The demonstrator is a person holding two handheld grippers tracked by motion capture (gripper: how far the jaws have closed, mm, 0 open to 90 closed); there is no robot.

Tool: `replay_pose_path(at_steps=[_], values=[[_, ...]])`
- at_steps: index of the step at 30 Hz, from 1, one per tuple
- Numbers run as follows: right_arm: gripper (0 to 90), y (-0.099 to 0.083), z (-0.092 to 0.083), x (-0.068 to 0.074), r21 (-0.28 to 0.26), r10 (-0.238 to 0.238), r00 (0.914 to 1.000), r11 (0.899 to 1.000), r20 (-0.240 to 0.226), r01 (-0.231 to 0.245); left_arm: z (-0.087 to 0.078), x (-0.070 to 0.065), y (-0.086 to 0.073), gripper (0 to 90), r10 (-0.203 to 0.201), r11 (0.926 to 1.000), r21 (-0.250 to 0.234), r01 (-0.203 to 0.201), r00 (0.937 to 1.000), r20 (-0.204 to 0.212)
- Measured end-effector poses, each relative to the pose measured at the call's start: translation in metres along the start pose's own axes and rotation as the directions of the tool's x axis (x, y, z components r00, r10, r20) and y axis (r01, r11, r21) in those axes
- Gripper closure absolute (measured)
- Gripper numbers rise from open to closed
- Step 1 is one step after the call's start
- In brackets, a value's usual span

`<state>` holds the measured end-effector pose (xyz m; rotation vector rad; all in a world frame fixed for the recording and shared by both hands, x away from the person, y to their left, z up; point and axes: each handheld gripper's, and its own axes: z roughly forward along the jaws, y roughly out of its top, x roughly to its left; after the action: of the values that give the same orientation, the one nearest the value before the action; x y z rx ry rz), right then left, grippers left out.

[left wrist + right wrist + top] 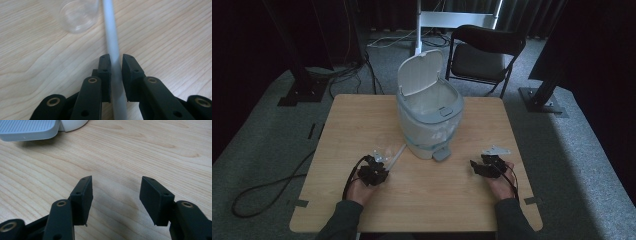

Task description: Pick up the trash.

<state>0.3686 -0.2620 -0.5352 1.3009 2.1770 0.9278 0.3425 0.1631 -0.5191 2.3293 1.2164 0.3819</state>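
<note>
A thin white straw point(111, 32) lies on the wooden table point(362, 115) and runs straight between the jaws of my left gripper point(116, 58). That gripper is shut on it, both pads against its sides. A clear plastic cup point(77, 15) lies just beyond, left of the straw. From above, the left gripper point(380, 162) sits left of the bin, and the straw point(397, 155) slants away from it toward the bin's base. My right gripper point(473, 165) rests low over the table at the right, open, and in its own view point(116, 182) only bare wood lies between the jaws.
A pale grey pedal bin point(429, 115) lined with a bag stands mid-table, its lid point(421, 72) up. Its pedal point(441, 155) juts toward me, and in the right gripper view the pedal point(27, 128) is at the upper left. A dark folding chair point(484, 52) stands behind the table.
</note>
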Motion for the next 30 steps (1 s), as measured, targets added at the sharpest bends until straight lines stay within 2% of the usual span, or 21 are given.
replay_pose_path(at_steps=[2, 5, 8, 10, 13, 16, 24, 30], values=[[43.4, 0.000, 0.000, 0.000, 0.000, 0.000, 1.0000, 1.000, -0.001, 0.000, 0.000, 0.004, 0.004, 78.3, 0.007, 0.9992, 0.038, -0.007, 0.9997, 0.021], [43.3, 0.000, 0.001, 0.001, 0.003, -0.002, 1.0000, 1.000, -0.002, 0.002, 0.000, 0.007, 0.012, 78.3, 0.031, 0.9951, 0.093, -0.034, 0.9991, 0.031], [43.3, 0.000, 0.001, 0.000, 0.003, 0.002, 1.0000, 1.000, -0.004, -0.002, 0.002, 0.008, 0.020, 78.0, 0.054, 0.9863, 0.154, -0.060, 0.9977, 0.041], [43.4, 0.000, 0.001, 0.000, 0.002, 0.002, 1.0000, 1.000, -0.004, -0.002, 0.003, 0.008, 0.026, 77.8, 0.070, 0.9778, 0.194, -0.078, 0.9965, 0.046], [43.3, 0.000, 0.000, 0.000, 0.000, 0.002, 1.0000, 1.000, -0.004, -0.002, 0.004, 0.008, 0.030, 77.5, 0.079, 0.9695, 0.229, -0.088, 0.9956, 0.051], [43.3, 0.000, 0.000, -0.001, -0.001, 0.006, 1.0000, 1.000, -0.003, -0.006, 0.004, 0.010, 0.032, 77.6, 0.076, 0.9658, 0.244, -0.088, 0.9953, 0.060], [43.4, -0.001, 0.001, 0.000, 0.004, -0.001, 1.0000, 1.000, -0.004, 0.001, 0.002, 0.014, 0.029, 79.1, 0.071, 0.9653, 0.245, -0.089, 0.9941, 0.083], [43.4, -0.001, 0.001, 0.000, 0.006, -0.003, 1.0000, 1.000, -0.003, 0.003, 0.003, 0.011, 0.031, 79.2, 0.097, 0.9558, 0.272, -0.112, 0.9929, 0.069]])
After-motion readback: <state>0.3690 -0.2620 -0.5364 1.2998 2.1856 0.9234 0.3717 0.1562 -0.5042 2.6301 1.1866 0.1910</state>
